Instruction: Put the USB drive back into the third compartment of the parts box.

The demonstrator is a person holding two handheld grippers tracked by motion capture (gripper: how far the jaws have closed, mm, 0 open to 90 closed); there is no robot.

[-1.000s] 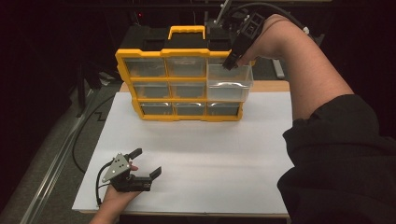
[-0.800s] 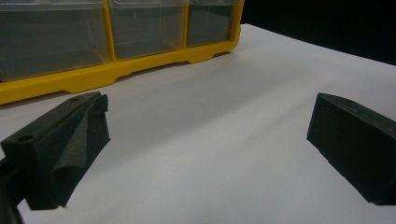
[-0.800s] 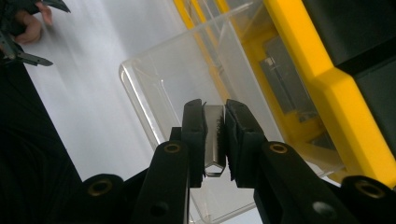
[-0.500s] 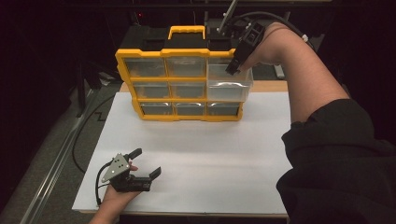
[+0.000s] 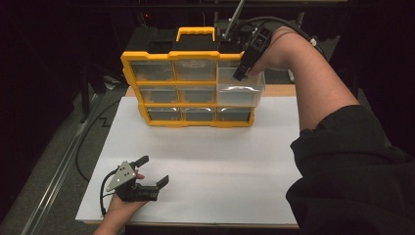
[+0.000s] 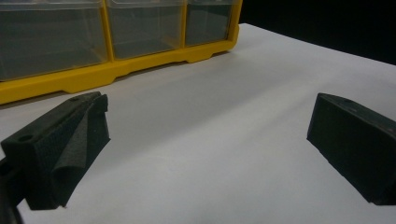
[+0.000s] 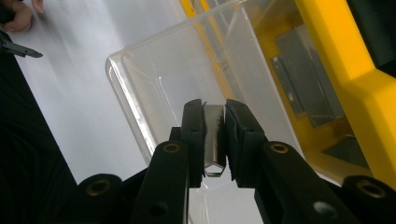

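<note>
A yellow organizer (image 5: 191, 88) with clear drawers stands at the back of the white table (image 5: 220, 166). Its middle right drawer (image 5: 240, 90) is pulled out. My right gripper (image 5: 241, 73) points down into that drawer from above. In the right gripper view my right gripper (image 7: 215, 112) is shut on a small silver metal piece (image 7: 215, 140) with a six-sided end, held over the clear drawer (image 7: 154, 74). My left gripper (image 5: 151, 171) rests near the table's front left, open, with nothing between its jaws. The left gripper (image 6: 210, 126) faces the organizer's yellow base (image 6: 93, 77).
A cable (image 5: 288, 24) trails from the right gripper over the back of the organizer. A black handle area with a yellow grip (image 5: 195, 34) tops the organizer. Bare white table lies between the organizer and the left hand.
The right gripper has sunk a little toward the pulled-out drawer with the metal piece still held. The left gripper has stayed where it was.
</note>
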